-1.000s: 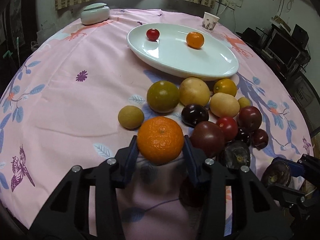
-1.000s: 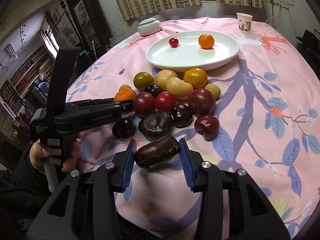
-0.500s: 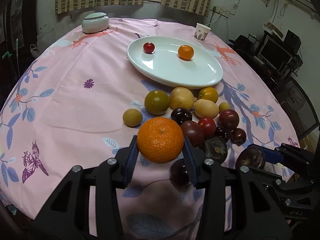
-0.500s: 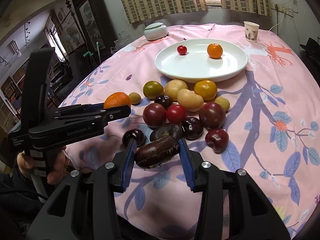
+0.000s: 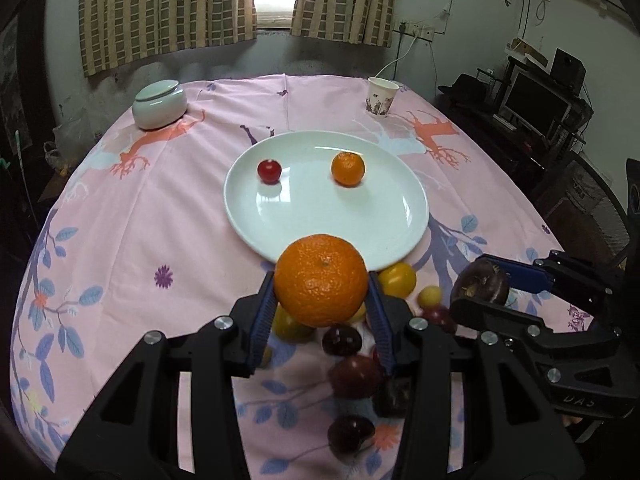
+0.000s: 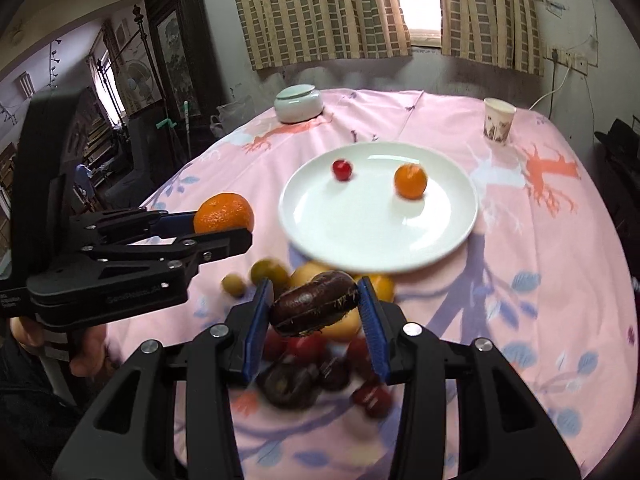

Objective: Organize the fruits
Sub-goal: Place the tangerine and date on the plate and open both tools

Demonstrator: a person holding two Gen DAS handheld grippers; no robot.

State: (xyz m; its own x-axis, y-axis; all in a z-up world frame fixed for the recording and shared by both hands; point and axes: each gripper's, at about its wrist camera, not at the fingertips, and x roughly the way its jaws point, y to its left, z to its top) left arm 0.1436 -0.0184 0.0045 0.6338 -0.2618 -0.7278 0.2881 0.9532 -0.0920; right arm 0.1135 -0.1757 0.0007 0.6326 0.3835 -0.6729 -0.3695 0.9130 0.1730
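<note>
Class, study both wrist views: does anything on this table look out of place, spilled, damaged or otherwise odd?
Nothing is spilled or broken. One oddity: the dark brown fruit in the right gripper looks wrinkled, with rough fibres along its edge, unlike the smooth orange in the left gripper. The white plate and paper cup stand upright.

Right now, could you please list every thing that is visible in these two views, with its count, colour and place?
Large orange citrus fruit: 1, orange, held above the table.
Dark brown oblong fruit: 1, dark brown, held above the pile.
White oval ceramic plate: 1, white, table middle.
Small red round fruit: 1, red, on plate, left.
Small orange round fruit: 1, orange, on plate, right.
Loose fruit pile: many, yellow, green, dark red, near the plate's front edge.
Pale green lidded jar: 1, far left.
Printed paper cup: 1, white, far right.
Left claw: shut on the citrus.
Right claw: shut on the oblong fruit.
</note>
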